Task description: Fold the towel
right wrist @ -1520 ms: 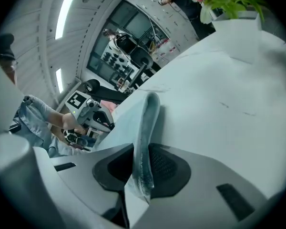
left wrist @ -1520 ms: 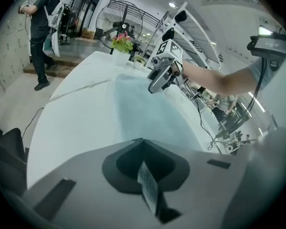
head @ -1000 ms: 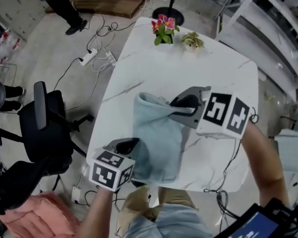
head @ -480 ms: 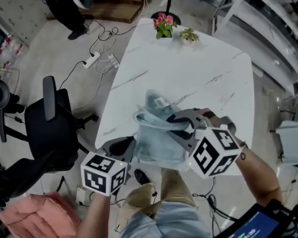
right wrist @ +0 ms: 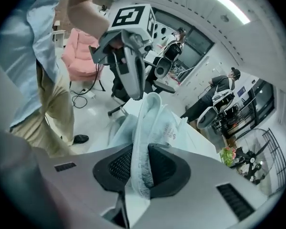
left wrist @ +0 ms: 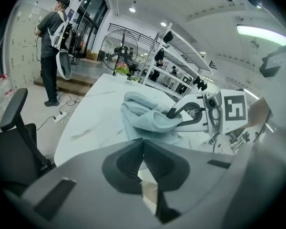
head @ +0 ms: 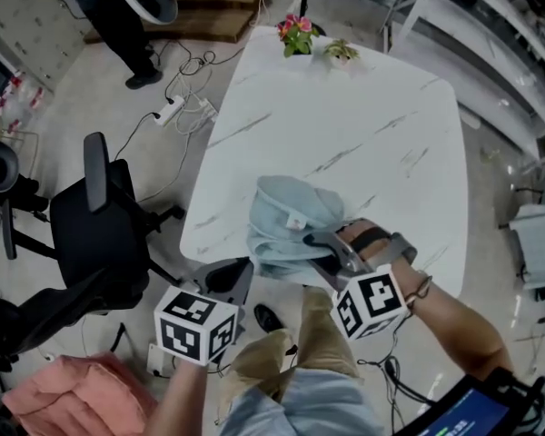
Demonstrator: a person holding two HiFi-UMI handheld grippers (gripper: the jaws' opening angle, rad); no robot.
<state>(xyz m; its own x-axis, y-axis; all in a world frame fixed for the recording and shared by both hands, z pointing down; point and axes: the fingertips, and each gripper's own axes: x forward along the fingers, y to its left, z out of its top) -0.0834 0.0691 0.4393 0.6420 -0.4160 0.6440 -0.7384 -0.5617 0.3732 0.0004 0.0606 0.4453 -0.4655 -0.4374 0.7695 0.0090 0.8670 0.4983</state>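
The light blue towel lies bunched near the front edge of the white marble table. My right gripper is shut on a fold of it, and the cloth stands up between the pads. The towel's white label shows just beyond the jaws. My left gripper hangs past the table's front edge, left of the towel. Its jaws are shut and I see nothing between them. The towel and the right gripper lie just ahead of it.
A pink flower pot and a small plant stand at the table's far end. A black office chair and a pink seat are on the left. Cables lie on the floor, and a person stands beyond.
The right gripper has carried the towel's far edge toward the table's front edge, doubling the cloth over. The left gripper has drawn back off the towel's near corner to beyond the table edge.
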